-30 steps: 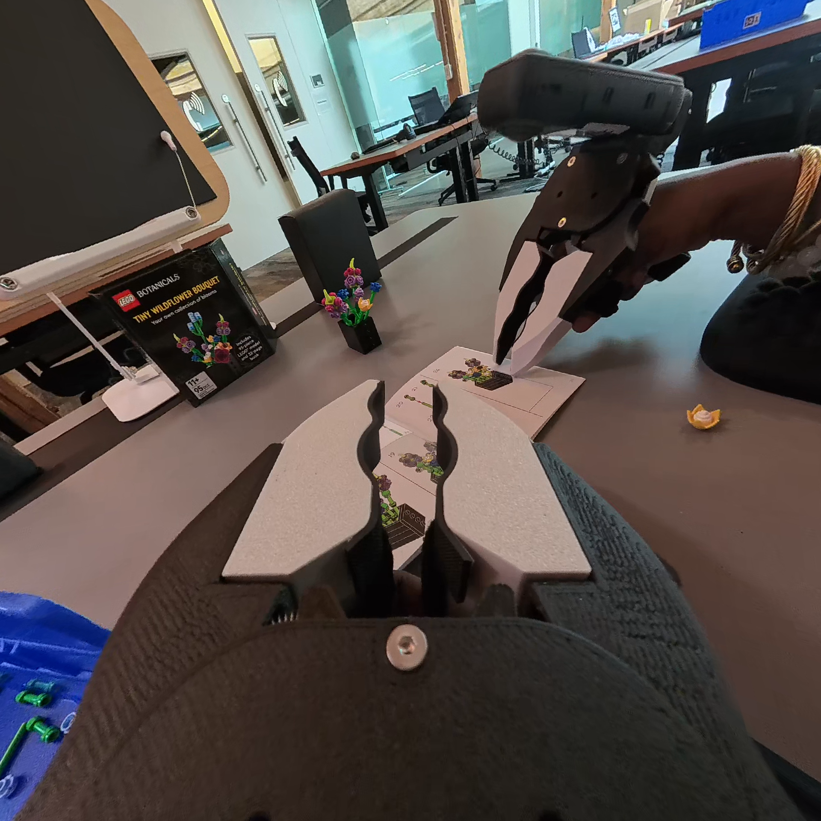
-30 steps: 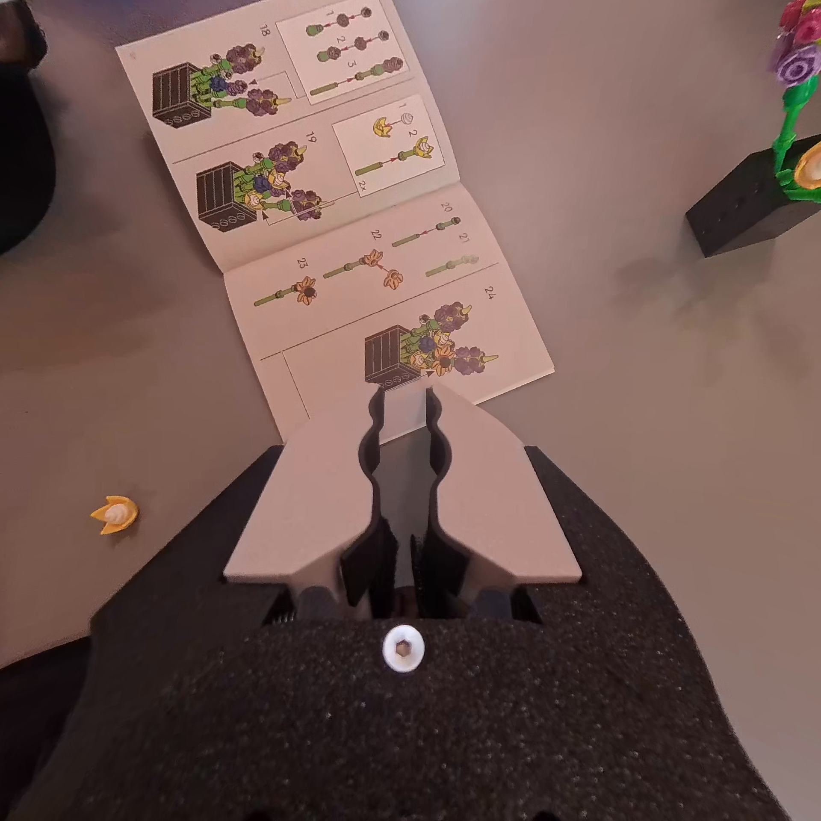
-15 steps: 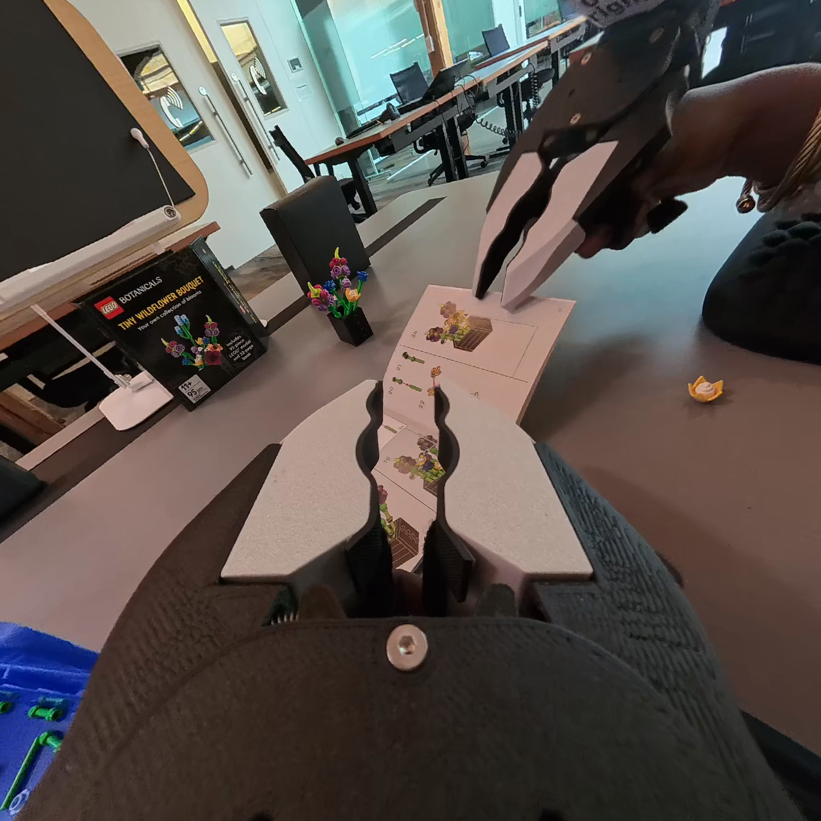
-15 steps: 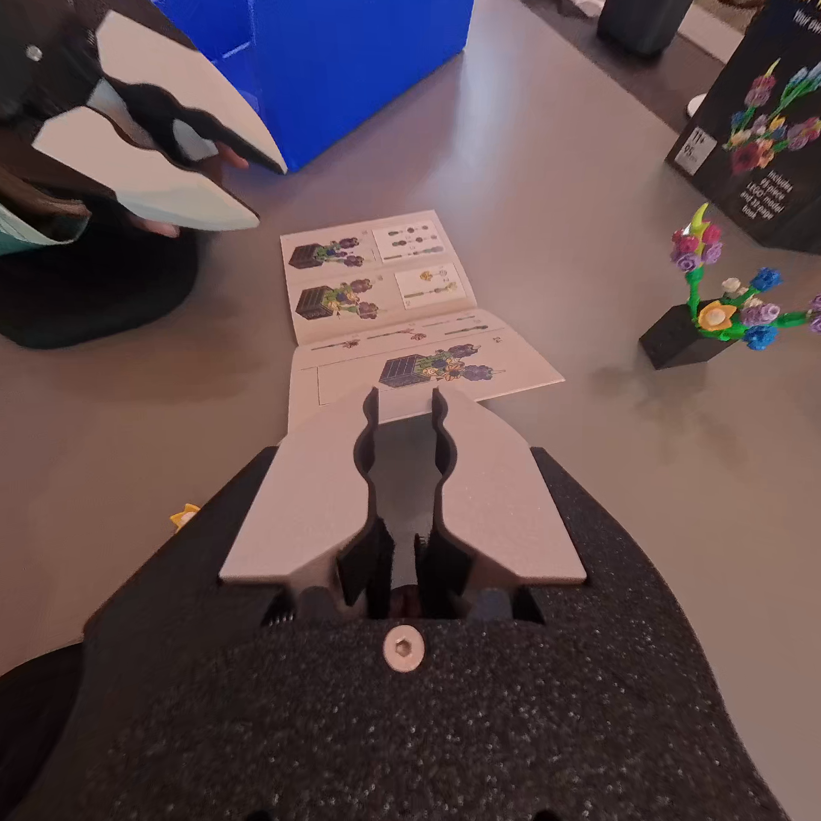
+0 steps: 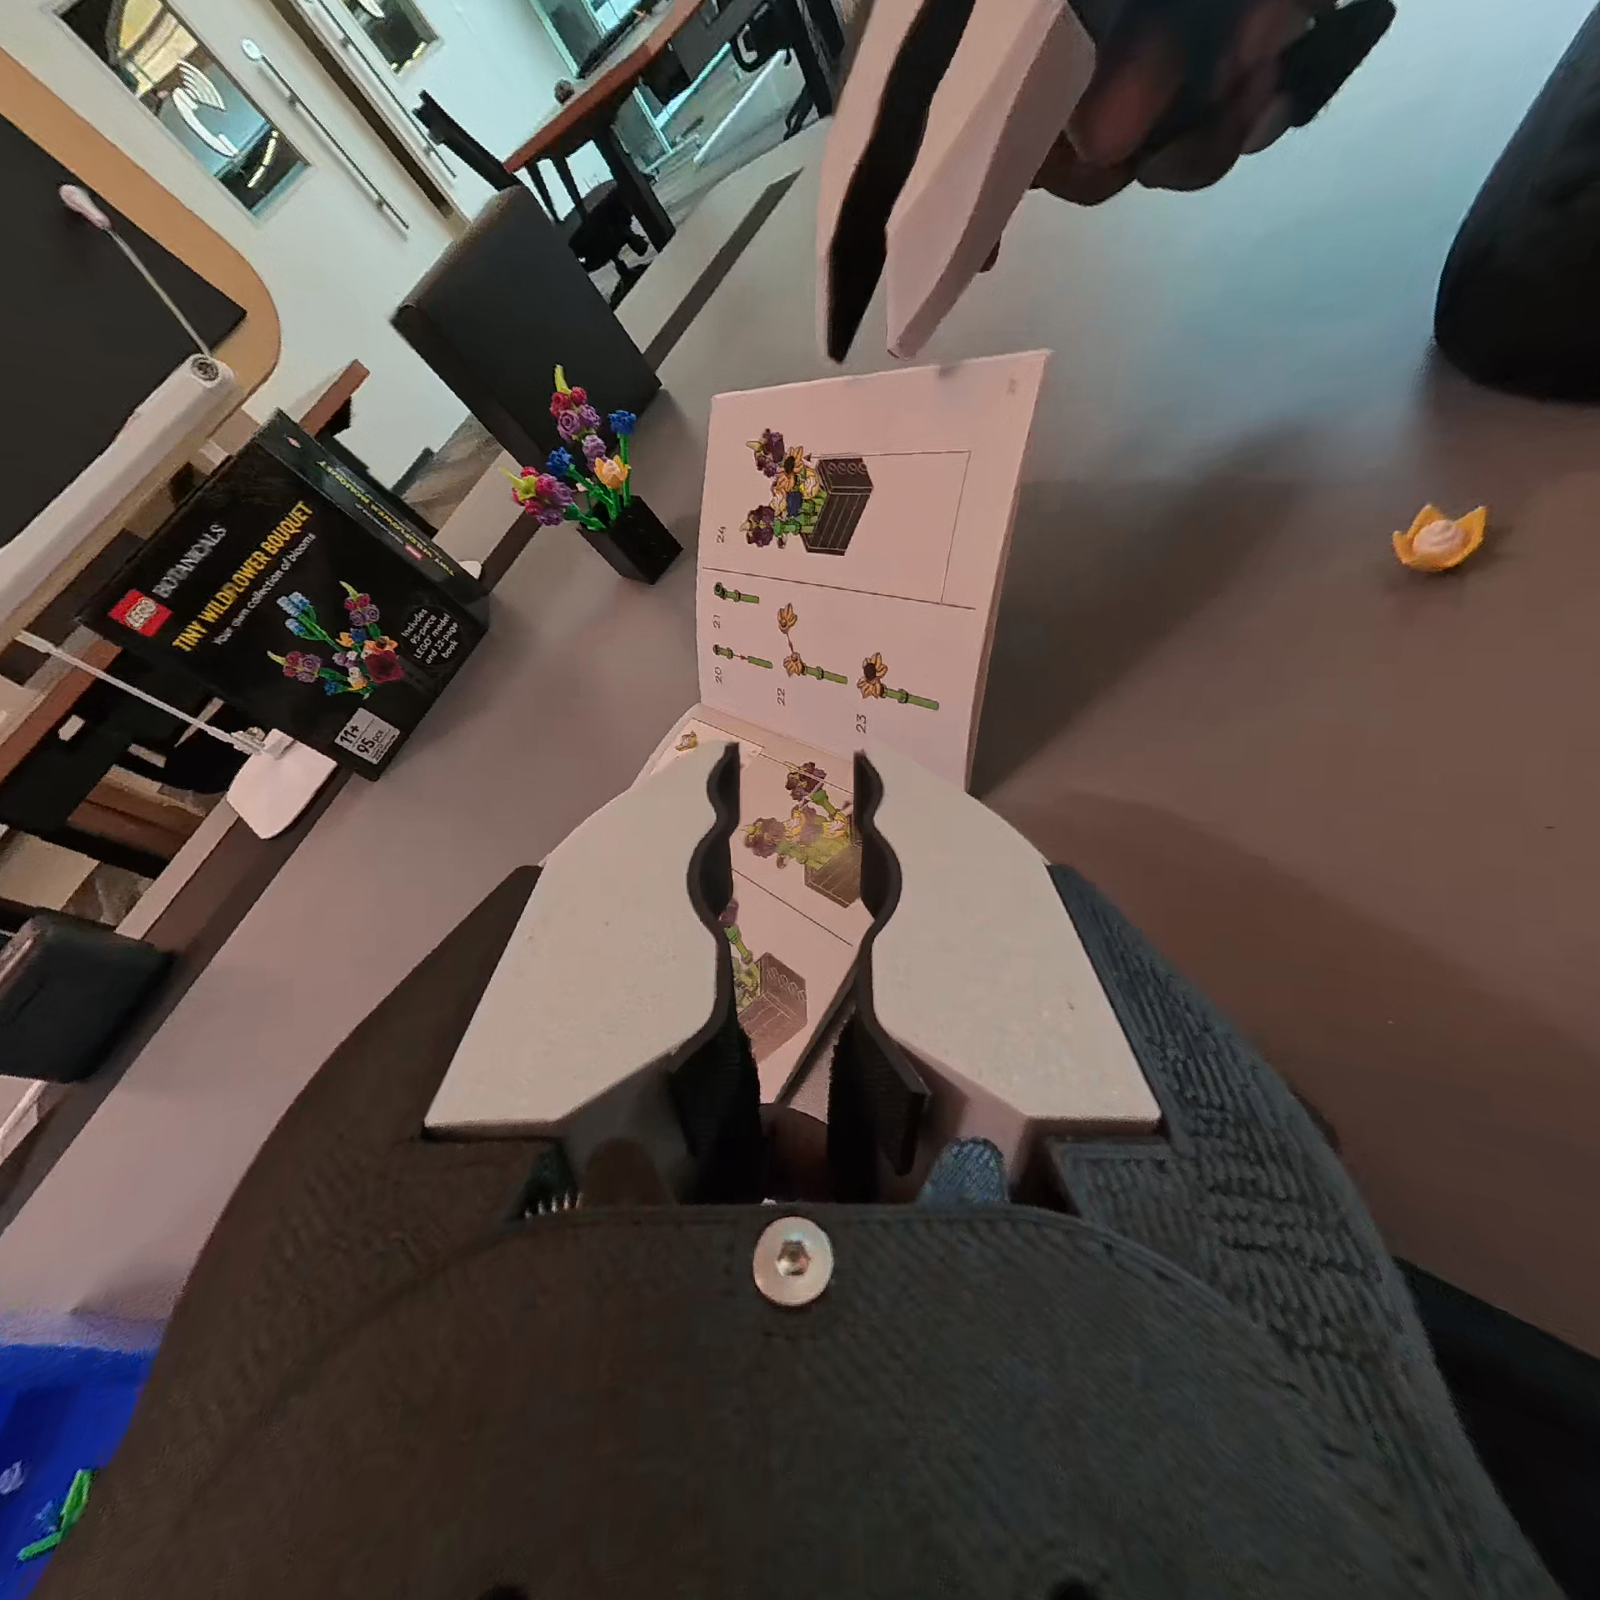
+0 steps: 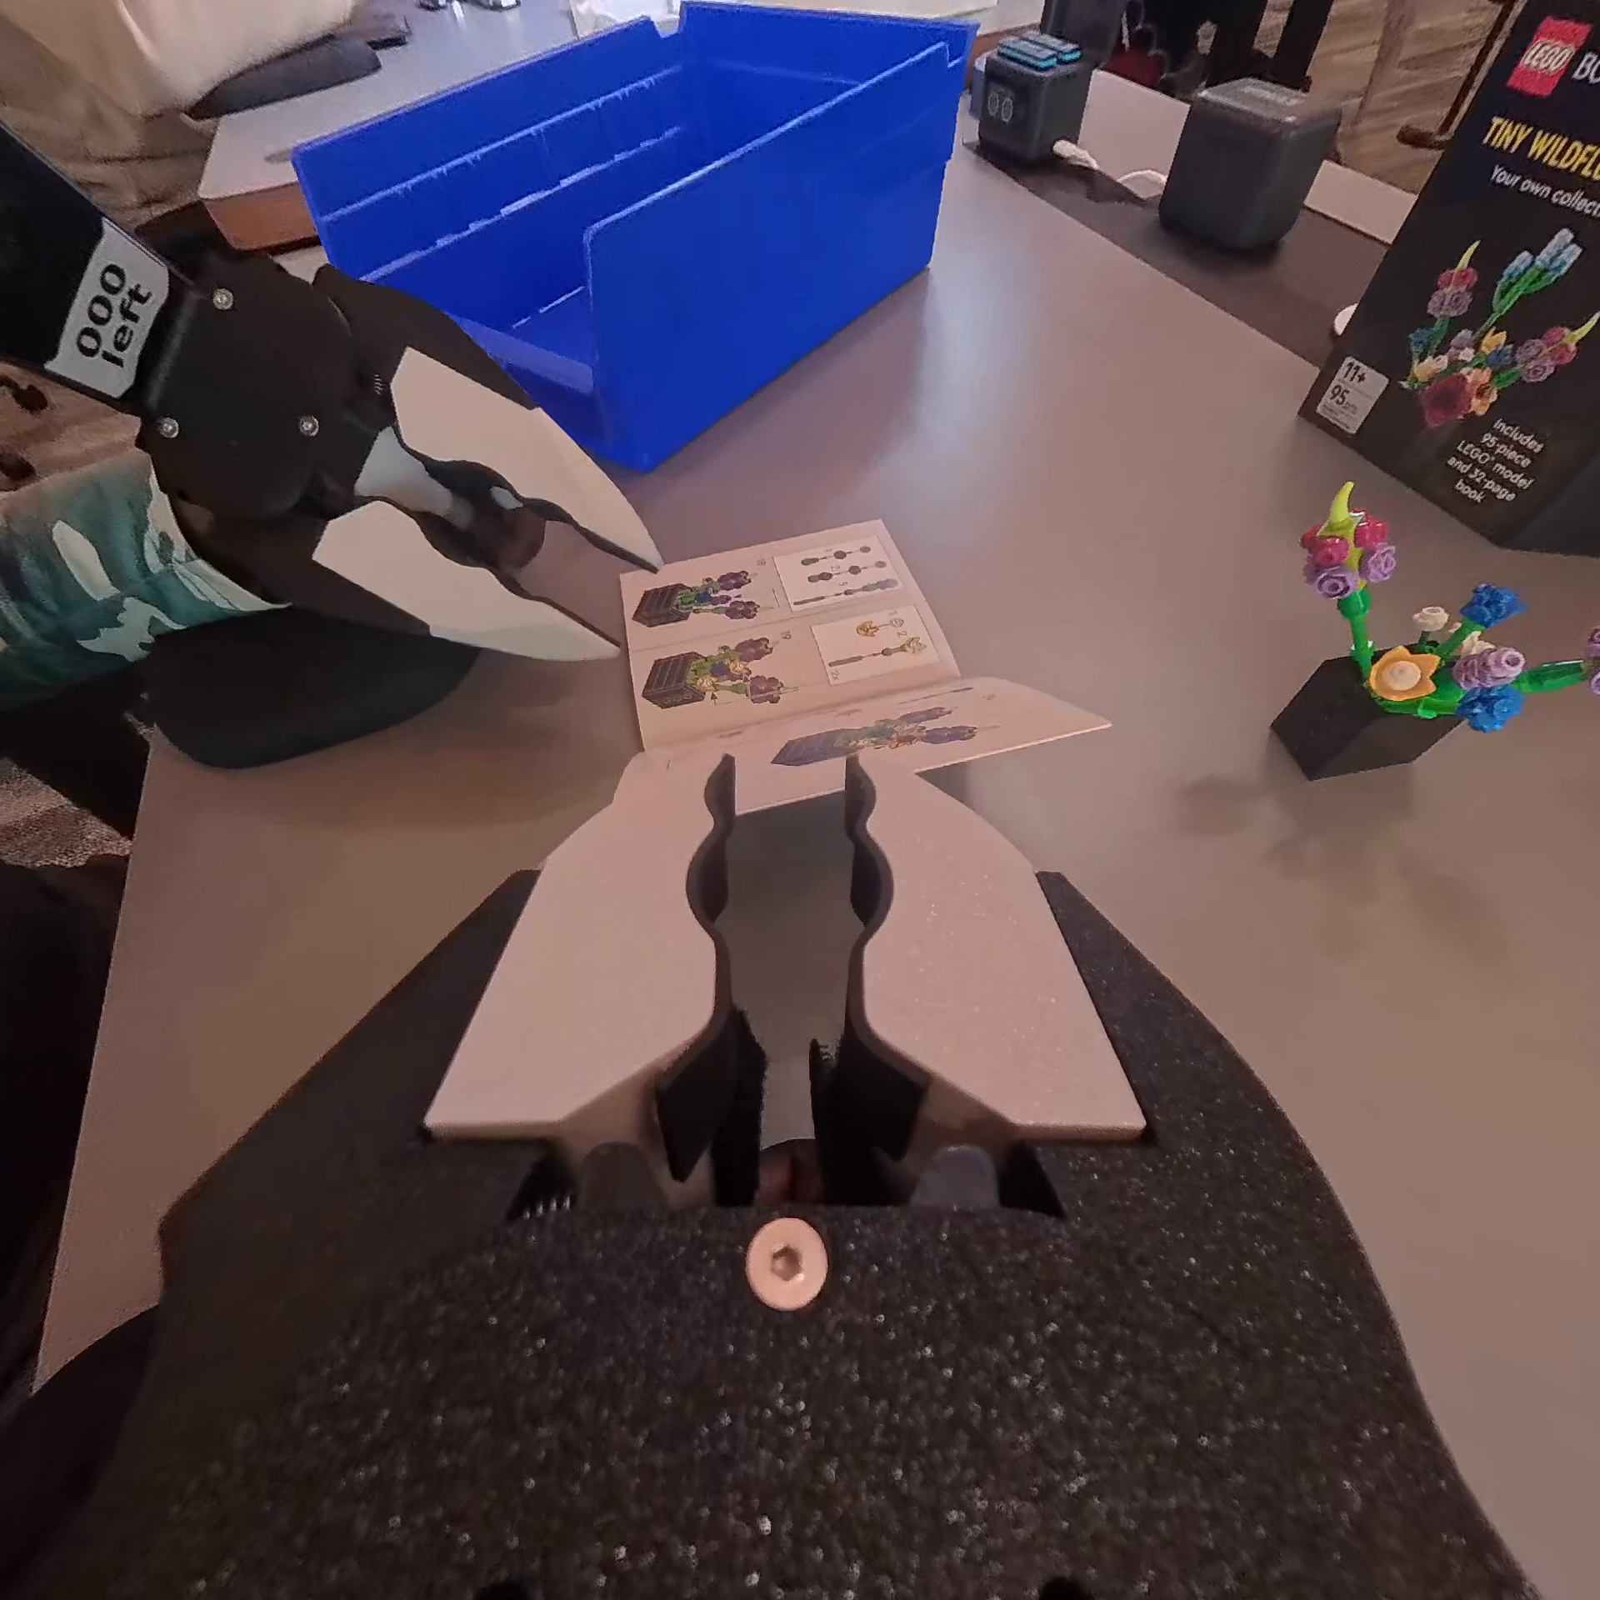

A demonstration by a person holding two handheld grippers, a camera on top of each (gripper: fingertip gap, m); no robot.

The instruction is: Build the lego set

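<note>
We hold two black, grey-fingered tongs over a grey tabletop (image 6: 1082, 485), one in each hand. The left gripper (image 5: 795, 762) has its jaws a little apart and grips nothing; its tips sit over the near page of the open paper instruction booklet (image 5: 853, 554), likely to pin that page flat. The right gripper (image 6: 788, 766), jaws also slightly parted and empty, has its tips at the edge of the far page, which stands raised and curved, so we judge a page turn is under way. The task's thing, a small brick bouquet (image 6: 1429, 667) of purple, blue, pink and yellow flowers on green stems in a black block base, stands upright beside the booklet. A loose yellow petal piece (image 5: 1439, 538) lies apart on the table. A blue plastic bin (image 6: 641, 225) and the black product box (image 5: 294, 597) stand farther off.
</note>
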